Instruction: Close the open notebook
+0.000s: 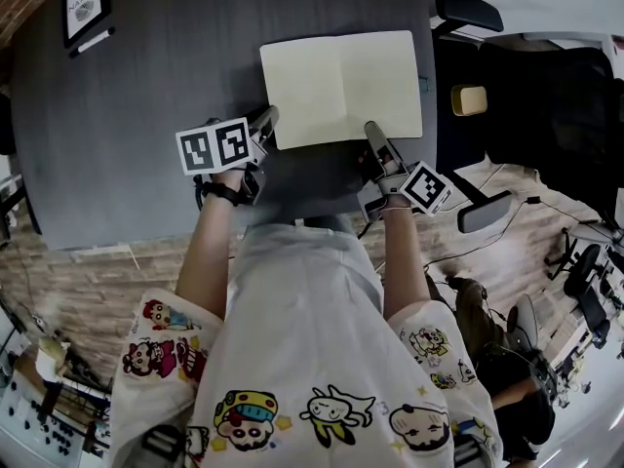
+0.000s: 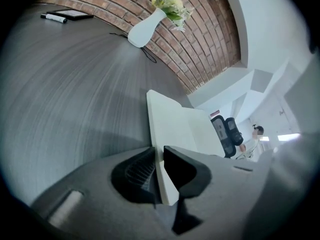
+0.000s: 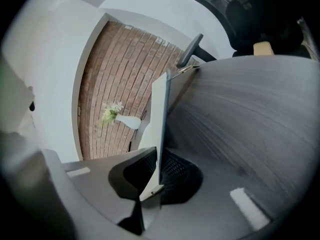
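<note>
An open notebook (image 1: pixel 341 81) with blank cream pages lies on the dark grey table (image 1: pixel 146 115). My left gripper (image 1: pixel 268 121) is at its near left corner. In the left gripper view the left gripper (image 2: pixel 161 170) is shut on the edge of the notebook (image 2: pixel 175 124), with a pad on each side of it. My right gripper (image 1: pixel 372 131) meets the near edge of the right page. In the right gripper view the right gripper (image 3: pixel 159 170) is shut on the notebook (image 3: pixel 160 114), which shows edge-on as a thin sheet between the ribbed pads.
A framed picture (image 1: pixel 86 6) and a marker (image 1: pixel 93 42) lie at the table's far left corner. A white vase with flowers (image 2: pixel 145 29) stands by the brick wall. A black office chair (image 1: pixel 507 86) sits just off the table's right edge. The person's body is against the near edge.
</note>
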`<act>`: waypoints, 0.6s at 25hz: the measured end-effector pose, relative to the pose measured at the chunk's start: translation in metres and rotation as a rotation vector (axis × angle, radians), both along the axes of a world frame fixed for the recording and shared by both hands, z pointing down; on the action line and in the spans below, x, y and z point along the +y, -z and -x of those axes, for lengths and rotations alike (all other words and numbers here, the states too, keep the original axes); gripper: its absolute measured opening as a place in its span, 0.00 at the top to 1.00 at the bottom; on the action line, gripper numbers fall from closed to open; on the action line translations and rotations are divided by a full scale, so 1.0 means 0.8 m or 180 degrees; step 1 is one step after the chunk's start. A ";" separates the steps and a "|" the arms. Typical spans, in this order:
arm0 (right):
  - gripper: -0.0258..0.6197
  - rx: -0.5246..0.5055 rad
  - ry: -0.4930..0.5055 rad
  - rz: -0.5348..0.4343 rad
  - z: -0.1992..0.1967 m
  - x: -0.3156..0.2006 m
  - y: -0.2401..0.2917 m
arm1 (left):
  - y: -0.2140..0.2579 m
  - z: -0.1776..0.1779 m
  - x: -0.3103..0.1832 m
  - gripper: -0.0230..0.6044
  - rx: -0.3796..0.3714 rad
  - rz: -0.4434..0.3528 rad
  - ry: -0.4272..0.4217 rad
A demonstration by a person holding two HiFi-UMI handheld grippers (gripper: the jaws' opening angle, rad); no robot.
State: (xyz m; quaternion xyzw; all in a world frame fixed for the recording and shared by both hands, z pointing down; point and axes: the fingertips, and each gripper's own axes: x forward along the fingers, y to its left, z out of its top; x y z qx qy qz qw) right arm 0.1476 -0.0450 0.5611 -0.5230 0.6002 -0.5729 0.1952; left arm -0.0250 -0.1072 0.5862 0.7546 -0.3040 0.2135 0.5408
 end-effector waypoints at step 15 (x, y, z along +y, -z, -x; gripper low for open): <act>0.93 0.1660 0.0715 -0.0022 0.019 -0.004 0.013 | -0.005 0.004 -0.002 0.88 0.0246 0.0142 0.0391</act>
